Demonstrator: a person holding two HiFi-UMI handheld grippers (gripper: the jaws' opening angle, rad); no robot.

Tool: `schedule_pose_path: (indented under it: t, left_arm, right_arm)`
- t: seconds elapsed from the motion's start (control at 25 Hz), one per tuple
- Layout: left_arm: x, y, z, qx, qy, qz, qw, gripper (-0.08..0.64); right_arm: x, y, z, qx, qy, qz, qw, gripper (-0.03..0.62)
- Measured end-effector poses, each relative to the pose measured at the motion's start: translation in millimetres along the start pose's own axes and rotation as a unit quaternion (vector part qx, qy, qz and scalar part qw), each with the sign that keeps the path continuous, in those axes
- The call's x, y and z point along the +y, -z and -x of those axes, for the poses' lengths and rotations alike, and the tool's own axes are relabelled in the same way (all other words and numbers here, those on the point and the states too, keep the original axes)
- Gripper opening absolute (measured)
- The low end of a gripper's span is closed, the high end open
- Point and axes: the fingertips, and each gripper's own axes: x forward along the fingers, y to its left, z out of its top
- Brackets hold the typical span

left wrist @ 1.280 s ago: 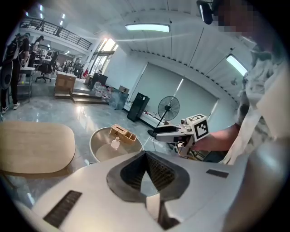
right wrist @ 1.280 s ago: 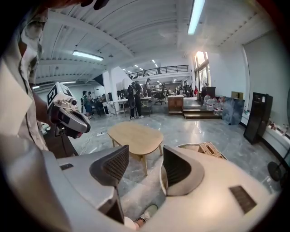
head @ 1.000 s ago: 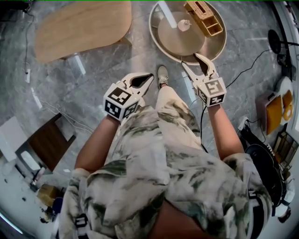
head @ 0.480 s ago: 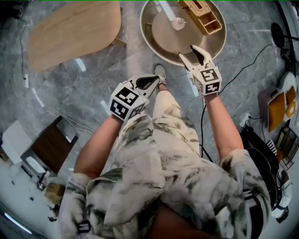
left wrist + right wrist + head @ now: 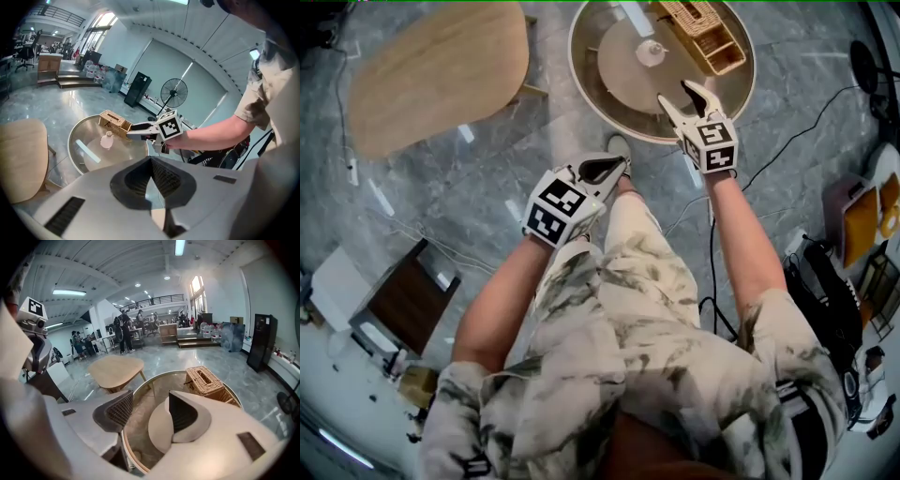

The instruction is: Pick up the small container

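The small white container point(image 5: 651, 52) stands on the round glass table point(image 5: 591, 84), left of a wicker basket point(image 5: 703, 33). My right gripper point(image 5: 677, 92) hovers over the table's near rim, short of the container, jaws open and empty. In the right gripper view the gripper point(image 5: 150, 411) looks down on the table and the basket point(image 5: 206, 378); the container is hidden there. My left gripper point(image 5: 619, 167) hangs lower over the floor by the person's shoe, jaws together. The left gripper view shows its pads point(image 5: 161, 180) touching, and beyond them the container point(image 5: 108, 140) and the right gripper point(image 5: 136, 132).
An oval wooden table point(image 5: 431, 75) stands left of the round one. A dark wooden side table point(image 5: 403, 300) sits at the lower left. A black cable point(image 5: 787, 141) crosses the floor toward orange equipment point(image 5: 862, 220) at the right. People stand far off point(image 5: 122, 331).
The person has stepped toward the round table. My right gripper has moved forward over its rim, closer to the container. The left gripper has kept its place beside the leg.
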Motion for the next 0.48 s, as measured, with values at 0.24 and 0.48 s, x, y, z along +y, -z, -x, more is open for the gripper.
schedule_pose_path:
  t: [0.24, 0.48]
  left_arm:
    - [17.6, -12.2, -33.6, 0.008, 0.005, 0.007, 0.9999, 0.021]
    - [40.4, -12.2, -65.2, 0.012, 0.004, 0.010, 0.9999, 0.021]
  right_arm:
    - [-34.2, 20.5, -43.4, 0.017, -0.004, 0.004, 1.000, 0.259]
    - [-54.0, 36.1, -84.3, 0.023, -0.010, 0.019, 1.000, 0.261]
